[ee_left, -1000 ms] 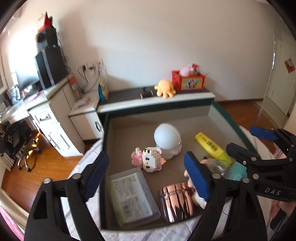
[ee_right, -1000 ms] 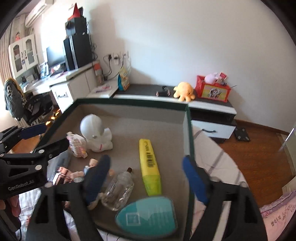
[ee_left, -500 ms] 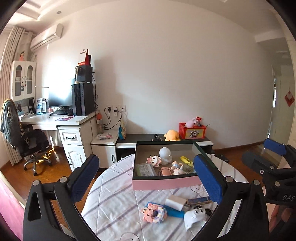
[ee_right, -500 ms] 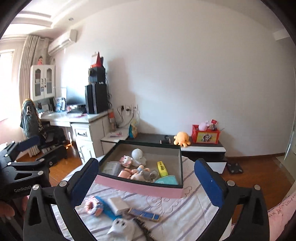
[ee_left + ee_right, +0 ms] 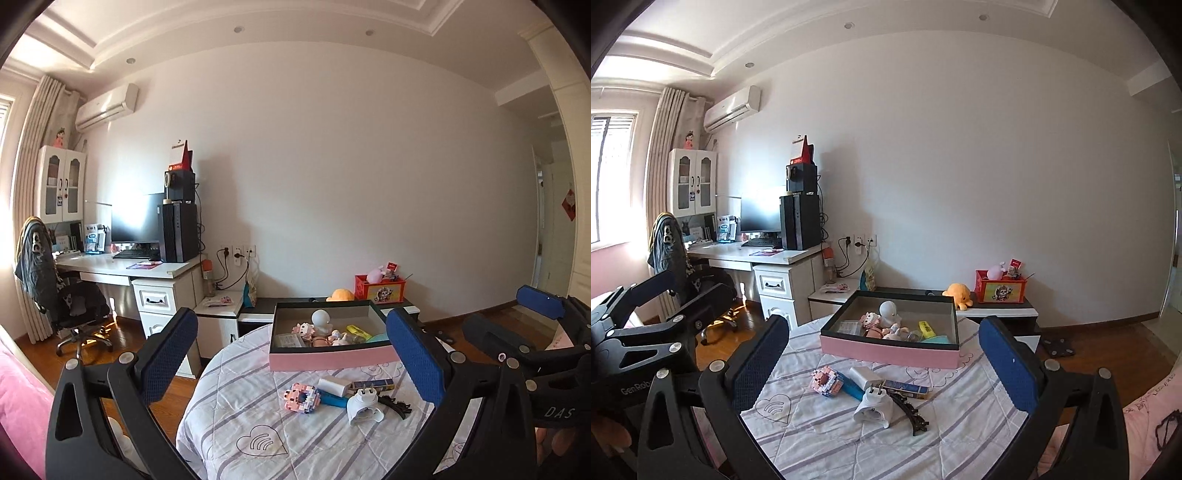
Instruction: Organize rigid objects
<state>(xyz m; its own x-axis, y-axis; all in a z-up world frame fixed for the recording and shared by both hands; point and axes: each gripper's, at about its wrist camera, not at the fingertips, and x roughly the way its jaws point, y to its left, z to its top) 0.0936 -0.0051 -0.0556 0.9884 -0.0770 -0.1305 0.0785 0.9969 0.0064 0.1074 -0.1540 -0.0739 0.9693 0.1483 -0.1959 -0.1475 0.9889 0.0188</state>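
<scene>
- left gripper (image 5: 291, 369): jaws spread wide, nothing between the blue pads (image 5: 168, 354); pointing close to level, tipped slightly down, held back from the table (image 5: 229, 417) edge.
- right gripper (image 5: 882, 369): likewise wide open and empty, same near-level pose, pads framing the tabletop from a distance.
- the two grippers sit side by side: the right one shows at the right edge of the left wrist view, the left one at the left edge of the right wrist view. part of a finger shows beneath each.
- loose items lie between the grippers and the box, on the striped quilted cloth: pink block toy (image 5: 301, 397), white charger (image 5: 334, 386), blue item (image 5: 854, 390) under it, a flat dark blue box (image 5: 905, 387), white plug adapter (image 5: 364, 406), black hair clip (image 5: 910, 411). all clustered, some touching; none touched by either gripper.
- pink box (image 5: 332, 356) with dark rim stands at the far side of the table, open top. inside: white round figure (image 5: 320, 320), pink-white block figure (image 5: 304, 329), clear flat case (image 5: 288, 339), yellow tube (image 5: 357, 331), teal item at right corner; small pieces in the middle too small to tell.
- beyond: low cabinet with orange plush (image 5: 956, 293) and red box (image 5: 1001, 290); desk with monitor and chair at left.
</scene>
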